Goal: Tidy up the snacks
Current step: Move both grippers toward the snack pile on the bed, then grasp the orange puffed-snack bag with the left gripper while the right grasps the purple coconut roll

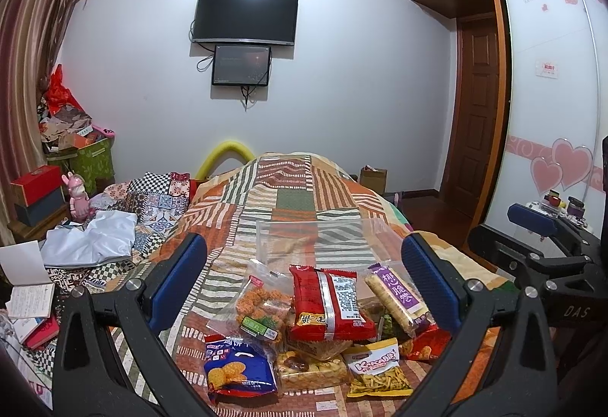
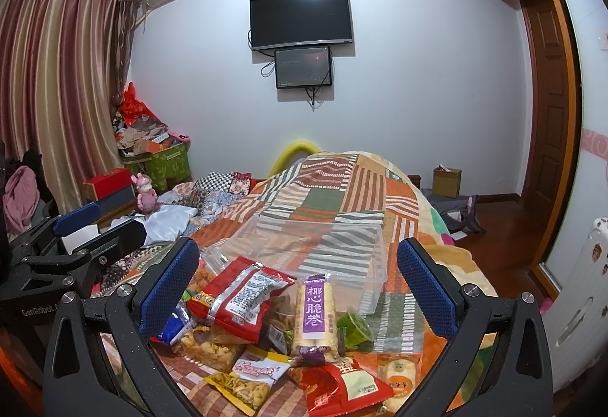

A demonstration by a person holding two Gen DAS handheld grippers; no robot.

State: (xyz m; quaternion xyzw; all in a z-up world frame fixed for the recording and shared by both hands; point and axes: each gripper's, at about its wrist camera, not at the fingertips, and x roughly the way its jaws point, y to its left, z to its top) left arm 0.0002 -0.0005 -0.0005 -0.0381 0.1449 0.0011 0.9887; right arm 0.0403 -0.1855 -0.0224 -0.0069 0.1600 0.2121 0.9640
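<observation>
A pile of snack packets lies on the patchwork bedspread (image 1: 288, 189). It holds a red packet (image 1: 328, 303), a purple-labelled roll packet (image 1: 395, 293), a blue biscuit packet (image 1: 239, 369), a yellow stick-snack packet (image 1: 378, 367) and a clear bag of orange crisps (image 1: 260, 307). A clear plastic box (image 2: 323, 250) stands just behind the pile. My left gripper (image 1: 304, 280) is open above the pile and holds nothing. My right gripper (image 2: 298, 284) is open above the same pile, with the red packet (image 2: 243, 299) and purple roll packet (image 2: 313, 314) between its fingers, not gripped.
The right gripper's body (image 1: 539, 246) shows at the right of the left wrist view; the left gripper's body (image 2: 68, 246) shows at the left of the right wrist view. Clothes and a notebook (image 1: 26, 280) lie left of the pile. A wardrobe (image 1: 547, 94) stands right.
</observation>
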